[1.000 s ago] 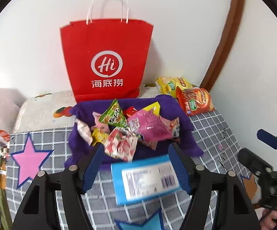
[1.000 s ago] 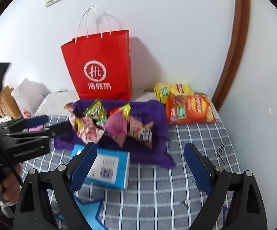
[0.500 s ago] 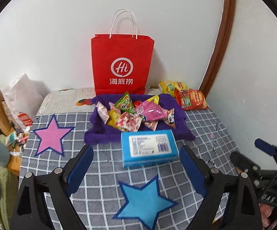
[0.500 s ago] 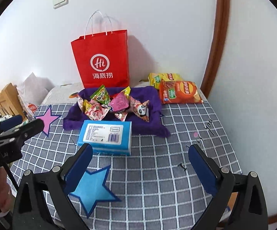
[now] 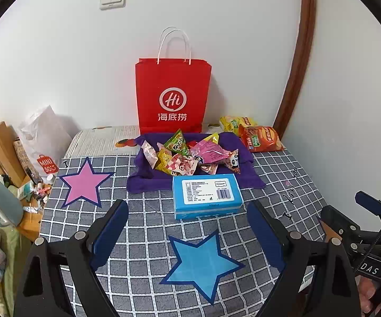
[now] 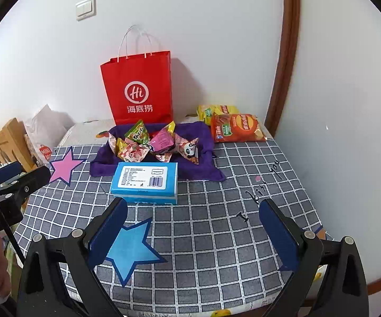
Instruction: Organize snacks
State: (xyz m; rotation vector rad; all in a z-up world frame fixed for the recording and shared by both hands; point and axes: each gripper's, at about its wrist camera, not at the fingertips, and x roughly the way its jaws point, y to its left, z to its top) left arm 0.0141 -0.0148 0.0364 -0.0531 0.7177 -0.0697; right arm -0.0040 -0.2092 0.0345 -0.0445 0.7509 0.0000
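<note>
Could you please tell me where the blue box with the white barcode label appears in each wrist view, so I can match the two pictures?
Left wrist view: the blue box lies just right of centre, against the near edge of the purple cloth.
Right wrist view: the blue box lies left of centre, in front of the same cloth.
Shared landmark: the red paper bag standing against the wall behind the snacks.

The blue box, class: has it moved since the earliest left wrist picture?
Yes. The blue box lay between the left tongs then, its far edge overlapping the purple cloth; now it lies beyond the open tongs.
</note>
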